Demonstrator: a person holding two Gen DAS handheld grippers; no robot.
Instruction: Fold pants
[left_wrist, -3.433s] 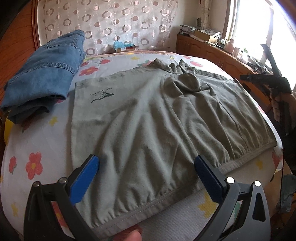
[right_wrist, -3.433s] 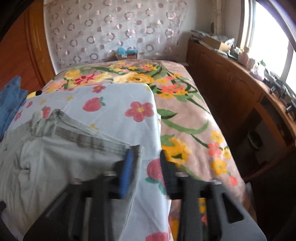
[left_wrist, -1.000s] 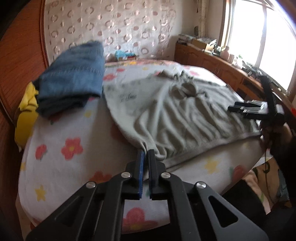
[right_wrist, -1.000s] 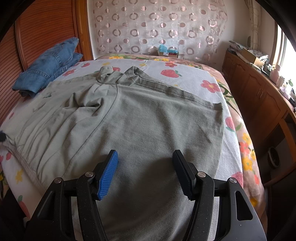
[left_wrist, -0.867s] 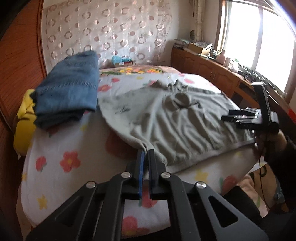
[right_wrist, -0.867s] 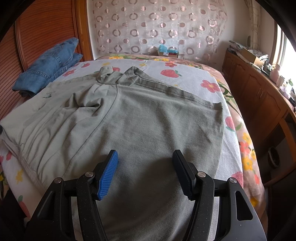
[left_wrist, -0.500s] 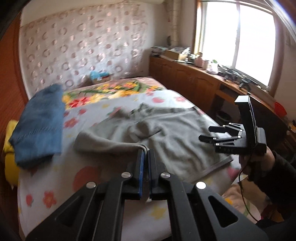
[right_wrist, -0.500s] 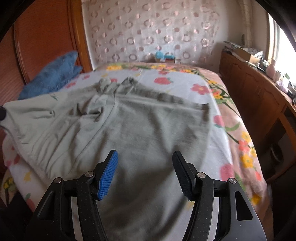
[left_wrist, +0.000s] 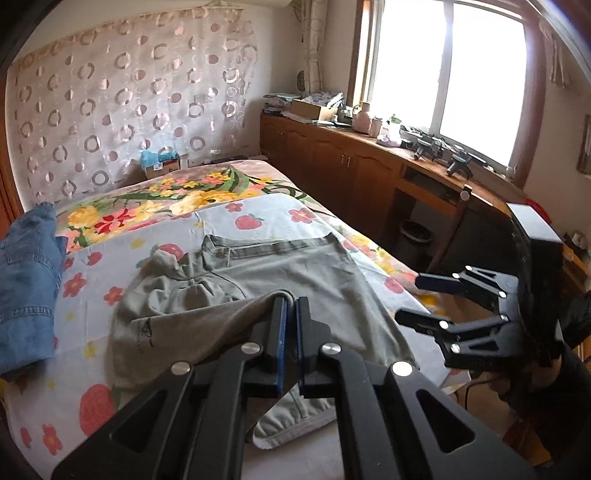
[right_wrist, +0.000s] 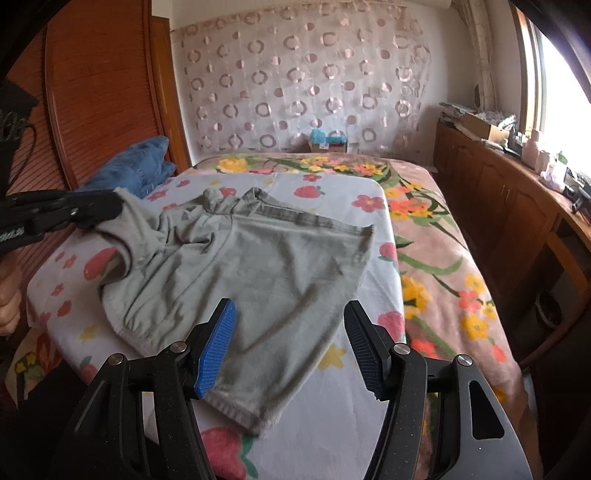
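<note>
Clamped on a corner of the grey pants (left_wrist: 295, 280), the left gripper (left_wrist: 289, 306) holds that corner up above the rest, which lies on the flowered sheet (left_wrist: 258, 210). Over the near hem, the right gripper (right_wrist: 290, 317) hangs with jaws wide apart, holding nothing. Folded jeans (left_wrist: 26, 280) lie beside.

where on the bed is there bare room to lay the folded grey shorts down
Free: the floral blanket between the grey shorts and the wooden cabinets, and the sheet beyond the waistband. Crowded: the headboard side, where the folded jeans lie, and the middle, under the shorts, one leg lifted in the left gripper. The right gripper hovers open.
</note>
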